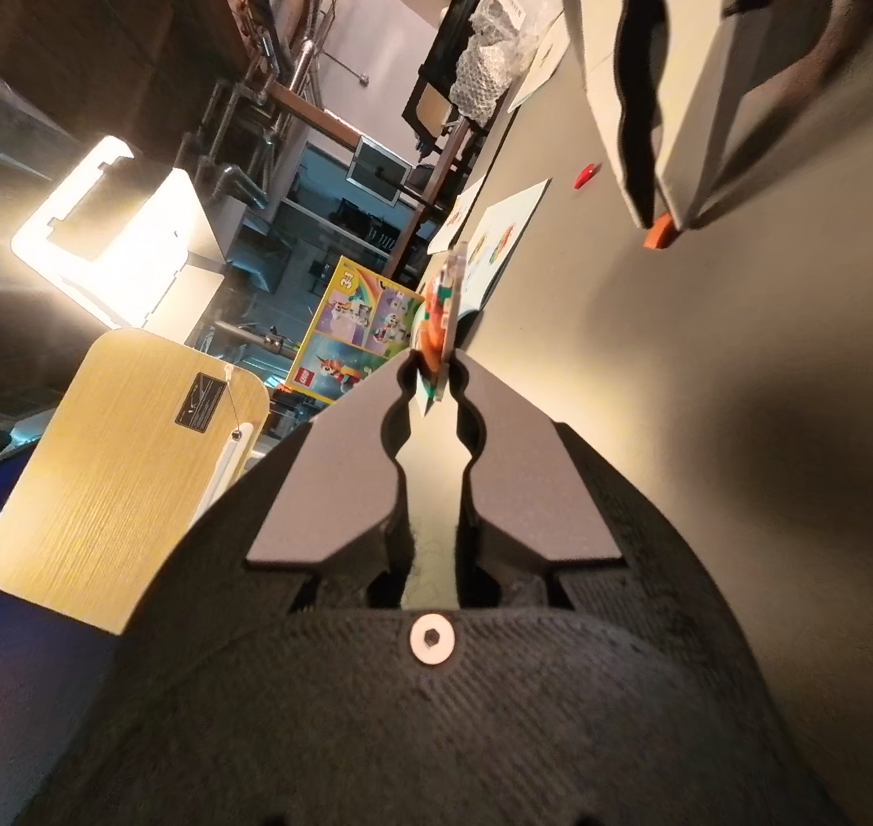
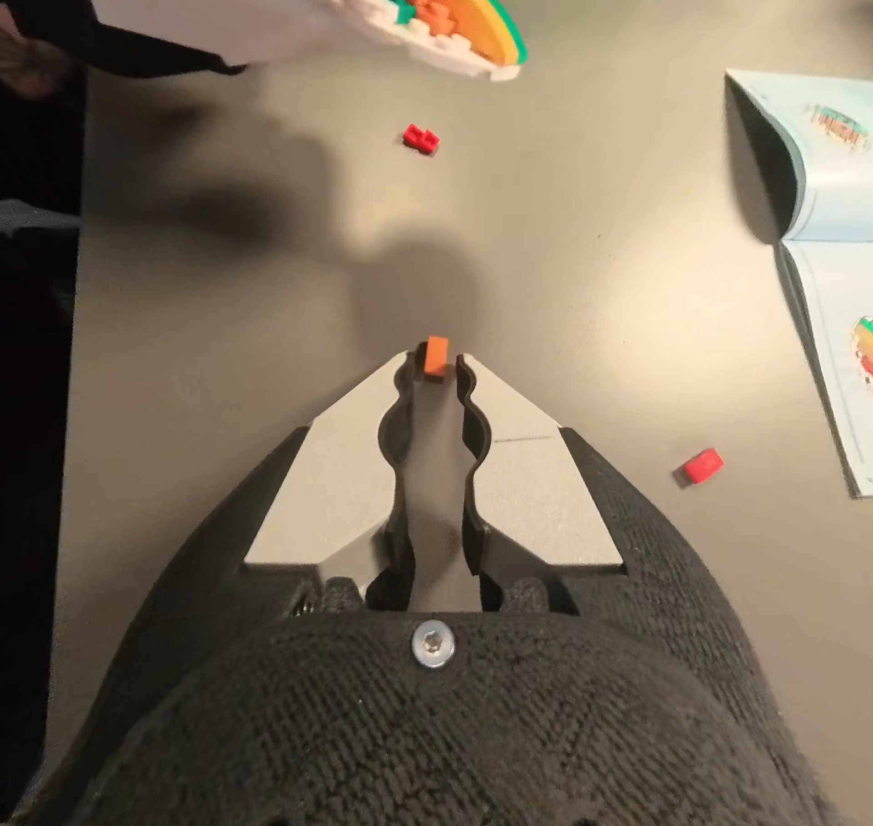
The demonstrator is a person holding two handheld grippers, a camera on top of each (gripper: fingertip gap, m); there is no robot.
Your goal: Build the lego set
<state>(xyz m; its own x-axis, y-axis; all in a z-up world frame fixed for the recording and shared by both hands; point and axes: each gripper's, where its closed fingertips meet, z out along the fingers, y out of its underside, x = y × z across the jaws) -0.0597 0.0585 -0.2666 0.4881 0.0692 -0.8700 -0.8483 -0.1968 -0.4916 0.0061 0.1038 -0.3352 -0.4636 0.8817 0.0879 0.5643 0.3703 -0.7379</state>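
My left gripper (image 1: pixel 433 363) is shut on the edge of a partly built lego model (image 1: pixel 437 326), a white base with orange and green layers, held up off the table. The same model shows at the top of the right wrist view (image 2: pixel 425 14). My right gripper (image 2: pixel 435 359) is shut on a small orange brick (image 2: pixel 435 354) above the table. It also shows in the left wrist view (image 1: pixel 661 227) at the upper right, with the orange brick (image 1: pixel 660 235) at its tips. The two grippers are apart.
Two loose red bricks lie on the grey table (image 2: pixel 567 236), one (image 2: pixel 421 138) ahead and one (image 2: pixel 704 464) to the right. An open instruction booklet (image 2: pixel 831 217) lies at the right. The lego box (image 1: pixel 349 330) stands at the table's far end. Some 11 cm of space lies between my two pairs of fingers.
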